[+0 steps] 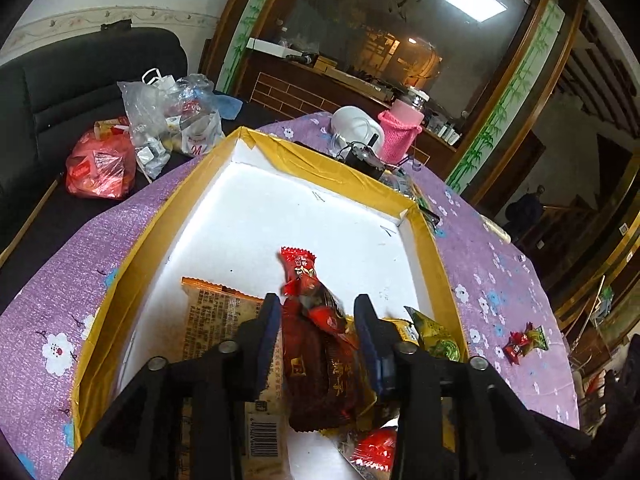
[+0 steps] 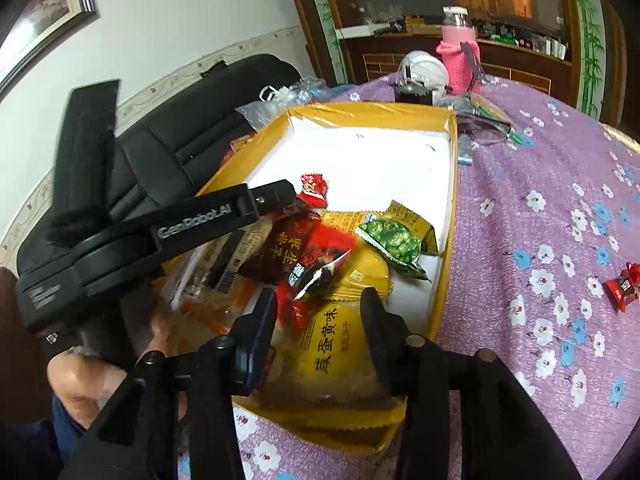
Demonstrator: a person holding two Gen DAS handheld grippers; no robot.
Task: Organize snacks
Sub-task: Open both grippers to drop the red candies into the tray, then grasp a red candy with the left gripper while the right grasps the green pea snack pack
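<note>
Hovering over the yellow-rimmed box (image 1: pixel 132 264), my left gripper (image 1: pixel 316 316) stands parted around a dark red snack packet (image 1: pixel 320 364) with bare white floor ahead, while my right gripper (image 2: pixel 318 312) gapes over a yellow packet (image 2: pixel 340 344) near the box's front edge.

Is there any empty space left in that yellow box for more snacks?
Yes. The far half of the yellow box shows bare white floor up to its back wall. The near end is crowded with the dark red packet, yellow packet and green packet.

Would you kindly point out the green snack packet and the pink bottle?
green snack packet (image 2: pixel 394 242), right wrist view, on its printed green face.
pink bottle (image 2: pixel 459 62), right wrist view, on its knitted sleeve.
</note>
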